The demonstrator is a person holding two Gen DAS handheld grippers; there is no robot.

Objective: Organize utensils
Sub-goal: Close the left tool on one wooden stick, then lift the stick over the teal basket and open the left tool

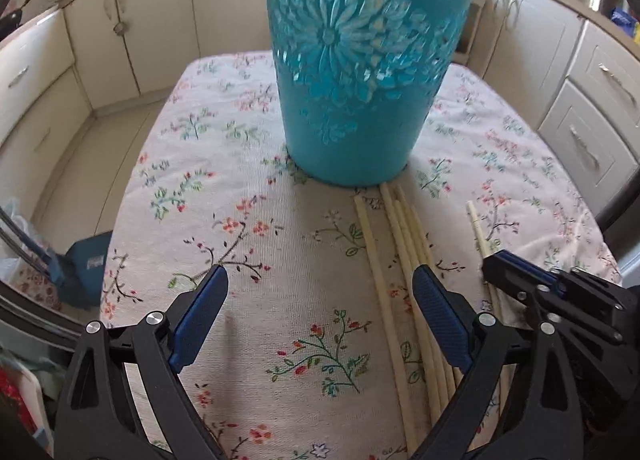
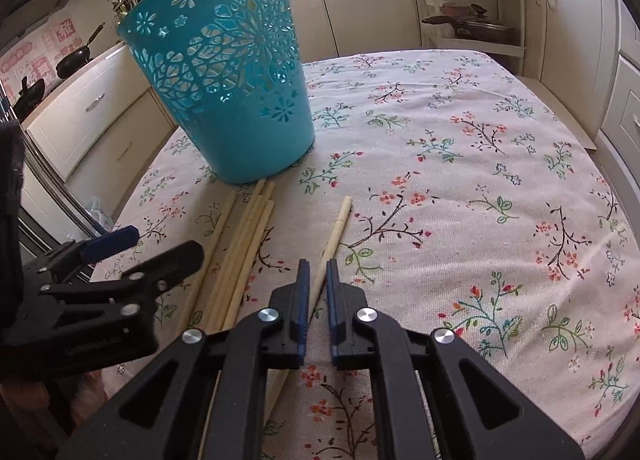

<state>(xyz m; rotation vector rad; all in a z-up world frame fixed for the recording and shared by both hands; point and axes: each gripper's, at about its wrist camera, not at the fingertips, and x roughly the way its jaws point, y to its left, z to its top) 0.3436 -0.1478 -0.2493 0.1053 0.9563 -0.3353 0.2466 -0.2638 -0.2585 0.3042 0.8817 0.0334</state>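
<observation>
The table [image 2: 500, 131], under a floral cloth, carries everything. The teal bin [image 2: 224, 91] stands upright toward its far left corner, well in from the edges, its wall pierced with flower cut-outs.

A bundle of chopsticks [image 2: 244, 252] lies on the cloth with the far tips touching or just short of the bin's base and the rest running back toward the near edge. One single chopstick [image 2: 334, 238] lies apart from the bundle, on its right, pointing the same way.

The right gripper [image 2: 315, 280] is clenched on that single chopstick: its blue pads sit close together with the stick passing between them, gripped partway along its length, while the far end appears to rest on the cloth. The left gripper [image 1: 320, 300] is released, jaws spread wide, hovering low over the cloth just left of the bundle with nothing between the pads; its right finger overlaps the sticks in the left wrist view.

The step in hand looks like the pick of the lone chopstick, with the grasp made but the lift not yet done. The next move likely calls for raising the stick clear of the cloth, tipping it upright and carrying it over the bin's rim before letting go. A long thin stick held off-centre may pivot in the pads, so a steady lift seems wise. The bundle is left for later.
</observation>
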